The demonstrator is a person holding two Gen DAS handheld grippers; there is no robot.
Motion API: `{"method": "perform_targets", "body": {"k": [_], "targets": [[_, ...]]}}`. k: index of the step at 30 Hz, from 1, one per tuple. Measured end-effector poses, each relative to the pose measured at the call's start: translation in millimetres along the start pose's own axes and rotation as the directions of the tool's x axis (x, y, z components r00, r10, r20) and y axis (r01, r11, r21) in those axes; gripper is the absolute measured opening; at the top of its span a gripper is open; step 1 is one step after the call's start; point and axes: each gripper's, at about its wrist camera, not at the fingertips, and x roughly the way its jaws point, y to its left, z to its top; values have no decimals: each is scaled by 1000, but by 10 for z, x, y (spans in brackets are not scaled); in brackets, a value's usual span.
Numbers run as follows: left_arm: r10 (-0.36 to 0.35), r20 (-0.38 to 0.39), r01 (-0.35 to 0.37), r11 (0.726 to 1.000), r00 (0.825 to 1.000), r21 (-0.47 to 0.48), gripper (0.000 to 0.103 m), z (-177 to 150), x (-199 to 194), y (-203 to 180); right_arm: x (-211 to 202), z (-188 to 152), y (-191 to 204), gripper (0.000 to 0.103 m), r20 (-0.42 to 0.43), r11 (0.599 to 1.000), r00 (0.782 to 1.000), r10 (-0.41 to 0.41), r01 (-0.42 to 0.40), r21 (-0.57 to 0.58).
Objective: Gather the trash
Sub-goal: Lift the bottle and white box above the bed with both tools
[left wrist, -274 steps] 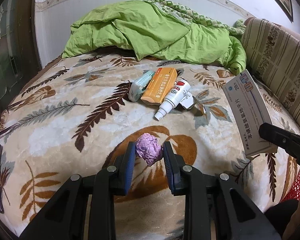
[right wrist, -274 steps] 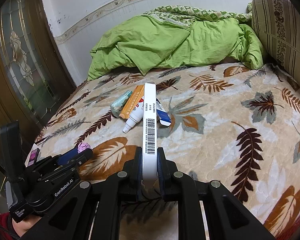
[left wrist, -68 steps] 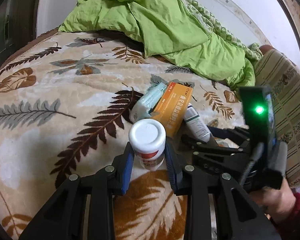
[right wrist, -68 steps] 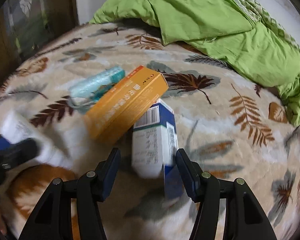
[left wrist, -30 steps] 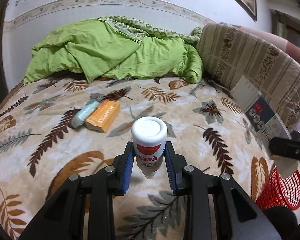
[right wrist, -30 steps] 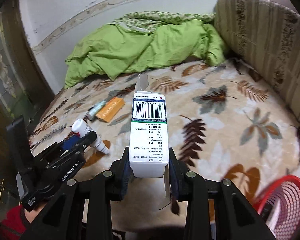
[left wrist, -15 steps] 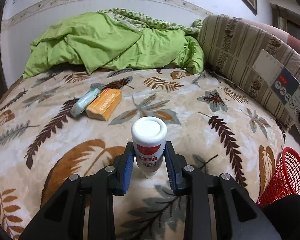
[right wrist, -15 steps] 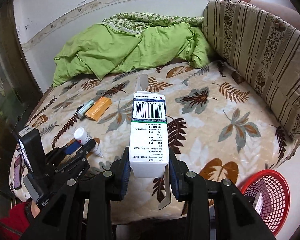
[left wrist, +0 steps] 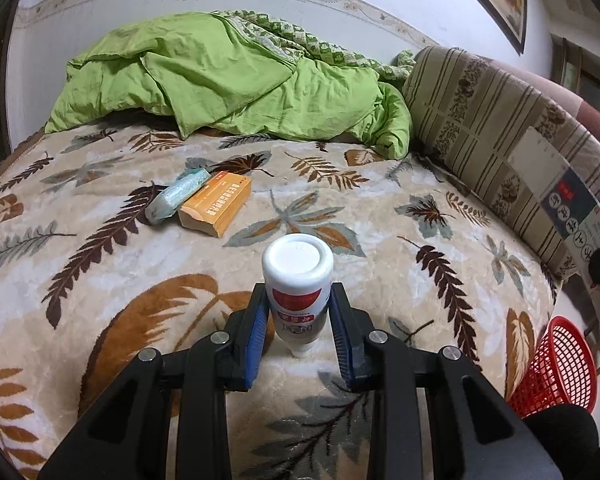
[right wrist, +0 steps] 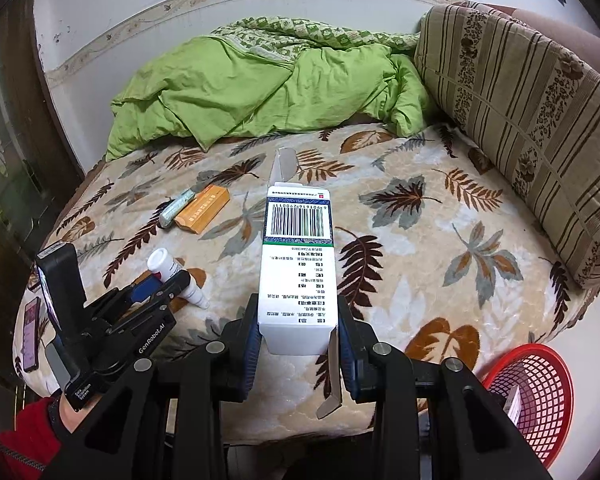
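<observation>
My left gripper [left wrist: 299,332] is shut on a white spray bottle [left wrist: 298,280] with a red label, its flat base toward the camera, held above the leaf-patterned blanket. The right wrist view shows that same bottle [right wrist: 172,270] in the left gripper [right wrist: 168,284] at the left. My right gripper [right wrist: 299,340] is shut on a white medicine box [right wrist: 298,268] with a barcode, flaps open, held over the bed's front edge. A red mesh basket [right wrist: 530,396] stands on the floor at lower right, also seen as the basket [left wrist: 552,368] in the left view. An orange box [left wrist: 216,202] and a teal packet [left wrist: 178,196] lie together on the bed.
A crumpled green quilt [left wrist: 228,80] fills the far end of the bed. A striped cushion [right wrist: 520,120] lines the right side. A phone [right wrist: 31,334] lies at the bed's left edge. A red sleeve [right wrist: 16,436] shows behind the left gripper. Something pale lies in the basket.
Both grippers keep their hold. The views have tilted slightly, so the red basket shows more fully at lower right and the bed sits a little farther off.
</observation>
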Motion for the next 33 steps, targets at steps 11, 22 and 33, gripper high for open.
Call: {"method": "perform_targets", "body": {"k": [11, 22, 33], "targets": [[-3, 49, 3, 1000, 999, -4, 29, 55, -126, 14, -27, -48, -5, 36, 16, 1000, 999, 31, -31, 6], [-25, 65, 21, 998, 998, 51, 29, 67, -230, -201, -55, -139, -315, 36, 71, 984, 986, 151, -157, 82], [-103, -7, 103, 991, 995, 86, 29, 81, -414, -594, 69, -181, -630, 36, 69, 956, 966, 248, -255, 146]]}}
